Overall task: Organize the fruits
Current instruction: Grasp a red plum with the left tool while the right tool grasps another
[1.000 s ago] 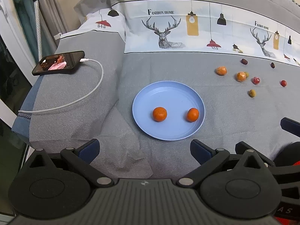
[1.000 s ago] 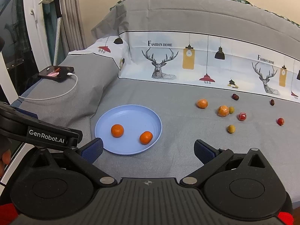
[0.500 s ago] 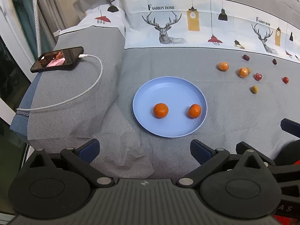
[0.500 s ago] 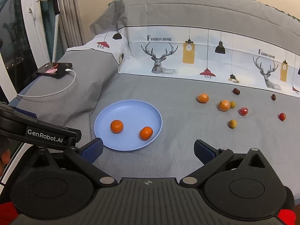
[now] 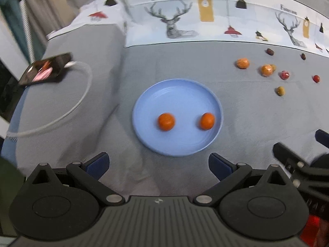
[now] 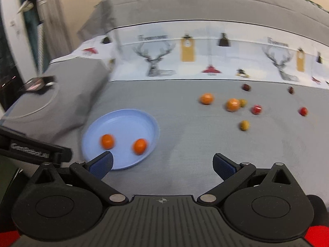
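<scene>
A light blue plate (image 5: pixel 176 94) (image 6: pixel 123 119) lies on the grey bedspread and holds two small oranges (image 5: pixel 166 121) (image 5: pixel 207 121). Beyond it to the right, loose fruit is scattered: two more oranges (image 6: pixel 206 98) (image 6: pixel 233 105), a yellow-green fruit (image 6: pixel 244 125), red ones (image 6: pixel 256 109) and dark ones (image 6: pixel 246 87). My left gripper (image 5: pixel 158 165) hangs open just in front of the plate, nothing between its fingers. My right gripper (image 6: pixel 162 164) is open too, to the right of the plate, its left finger (image 6: pixel 101 164) overlapping the plate's near rim in view.
A phone (image 5: pixel 46 69) on a white charging cable (image 5: pixel 67 111) lies on the raised fold at the left. A deer-print pillow band (image 5: pixel 185 20) runs along the back. Curtains and a window frame stand at far left (image 6: pixel 12 41).
Both grippers have moved forward and a little right toward the fruit; the plate and scattered fruit look larger. Both views are motion-blurred. Jaws stay open, fruit has not shifted.
</scene>
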### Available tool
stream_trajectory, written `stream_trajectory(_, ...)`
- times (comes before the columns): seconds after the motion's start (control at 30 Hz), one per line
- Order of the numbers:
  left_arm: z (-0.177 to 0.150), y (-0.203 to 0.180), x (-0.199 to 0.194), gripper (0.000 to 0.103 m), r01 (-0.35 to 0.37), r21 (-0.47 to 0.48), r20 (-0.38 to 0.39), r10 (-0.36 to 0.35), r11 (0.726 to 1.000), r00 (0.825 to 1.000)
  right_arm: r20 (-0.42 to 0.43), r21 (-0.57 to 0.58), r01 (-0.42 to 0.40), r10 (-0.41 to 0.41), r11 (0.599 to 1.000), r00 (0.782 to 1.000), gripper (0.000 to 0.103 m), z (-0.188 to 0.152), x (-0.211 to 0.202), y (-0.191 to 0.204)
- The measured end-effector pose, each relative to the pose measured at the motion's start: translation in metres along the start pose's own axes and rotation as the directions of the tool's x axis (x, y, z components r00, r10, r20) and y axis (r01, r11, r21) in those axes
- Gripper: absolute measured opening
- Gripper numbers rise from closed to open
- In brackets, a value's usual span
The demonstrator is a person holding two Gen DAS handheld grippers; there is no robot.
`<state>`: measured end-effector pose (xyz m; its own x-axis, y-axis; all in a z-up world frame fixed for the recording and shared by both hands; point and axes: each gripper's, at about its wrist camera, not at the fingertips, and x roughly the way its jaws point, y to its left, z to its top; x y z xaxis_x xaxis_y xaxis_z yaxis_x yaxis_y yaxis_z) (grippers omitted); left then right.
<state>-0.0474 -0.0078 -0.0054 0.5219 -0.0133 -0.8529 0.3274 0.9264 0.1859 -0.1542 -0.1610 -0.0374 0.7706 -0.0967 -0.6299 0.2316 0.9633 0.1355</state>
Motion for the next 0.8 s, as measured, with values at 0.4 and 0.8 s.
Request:
stream_trajectory(0.4, 0.097, -0.132, 0.058, 0.103, 0.194, 0.103, -0.003, -0.195, 0.976, 0.981, 0.056, 0.269, 0.357, -0.385, 0.894, 0.921, 0.102, 0.036, 0.057, -0.185)
stream_trajectory(0.8, 0.191, -0.316, 0.177, 0.103, 0.304, 0.061, -0.152, -0.292, 0.951, 0.944, -0.019, 0.339, 0.426, -0.446, 0.839, 0.895, 0.102, 0.051, 0.181, -0.37)
